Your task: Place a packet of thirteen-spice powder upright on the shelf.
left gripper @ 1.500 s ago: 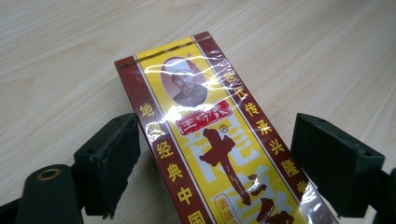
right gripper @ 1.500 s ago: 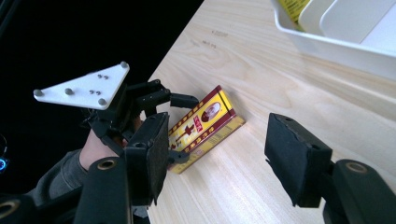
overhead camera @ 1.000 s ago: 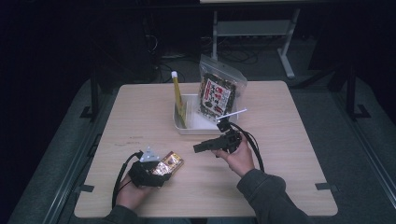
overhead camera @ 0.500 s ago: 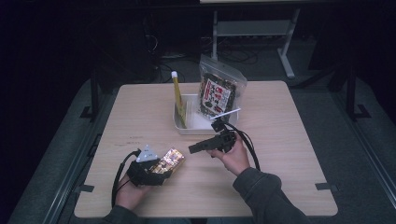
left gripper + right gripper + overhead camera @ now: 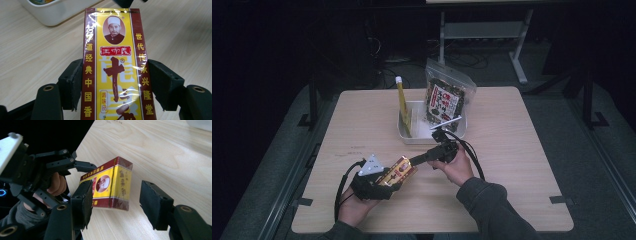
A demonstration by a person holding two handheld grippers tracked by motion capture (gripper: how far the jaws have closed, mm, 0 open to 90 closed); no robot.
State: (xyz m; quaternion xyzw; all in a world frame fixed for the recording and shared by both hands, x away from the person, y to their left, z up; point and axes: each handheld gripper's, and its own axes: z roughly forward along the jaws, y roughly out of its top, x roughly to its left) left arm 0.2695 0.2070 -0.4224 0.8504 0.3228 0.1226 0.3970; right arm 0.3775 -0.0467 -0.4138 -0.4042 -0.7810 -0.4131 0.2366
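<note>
From the high view I have the left gripper (image 5: 384, 177) low near the table's (image 5: 522, 165) front edge, holding the red-and-yellow spice box (image 5: 398, 171) just above the wood, while the right gripper (image 5: 419, 159) reaches in from the middle toward the box's far end; behind them sits the white tray (image 5: 412, 136) with a tall yellow packet (image 5: 402, 102) and a dark snack bag (image 5: 445, 99) standing in it. Over to the left gripper view: my fingers (image 5: 72, 82) are clamped on both long sides of the spice box (image 5: 115, 70), the pads pressing its red edges, so the grip looks firm. In the right gripper view the spice box (image 5: 110, 186) pokes out between my fingers (image 5: 155, 202), which have just been closing but stand apart from it with a clear gap on each side, nothing gripped yet; the left gripper (image 5: 60, 165) holds the other end. I read this as a handover between the hands, at the approach. Next I need to slide the right fingers further along the free end, centre the box, squeeze, and only then let the left go.
</note>
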